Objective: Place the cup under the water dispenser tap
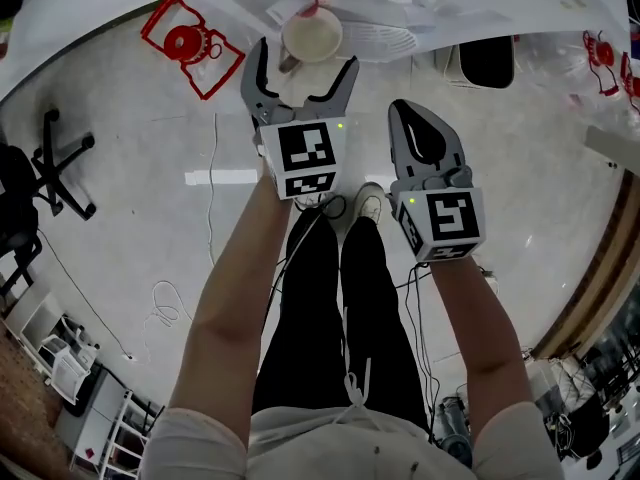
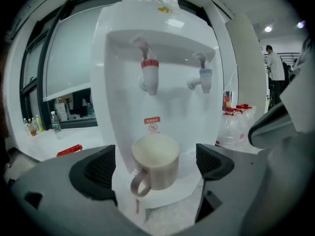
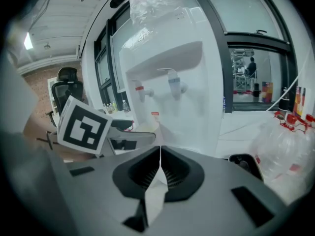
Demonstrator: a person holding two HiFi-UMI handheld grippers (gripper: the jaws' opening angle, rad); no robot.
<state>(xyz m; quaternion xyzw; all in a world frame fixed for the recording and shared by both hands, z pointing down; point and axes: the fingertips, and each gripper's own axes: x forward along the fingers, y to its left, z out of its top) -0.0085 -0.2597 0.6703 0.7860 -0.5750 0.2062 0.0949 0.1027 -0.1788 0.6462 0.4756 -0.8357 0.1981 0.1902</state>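
Left gripper view: cup [image 2: 155, 162] on water dispenser [image 2: 167, 109] tray below red tap [image 2: 150, 73], which the head view barely shows. Left gripper [image 1: 303, 68] fingers spread either side, not touching. Right gripper [image 3: 160, 168] fingers pressed together, empty.

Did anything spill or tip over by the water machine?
Nothing stands out. The cup stands upright on the ledge of the water dispenser, below the red tap, with no spill showing. The left gripper has its fingers open on either side, not touching it.
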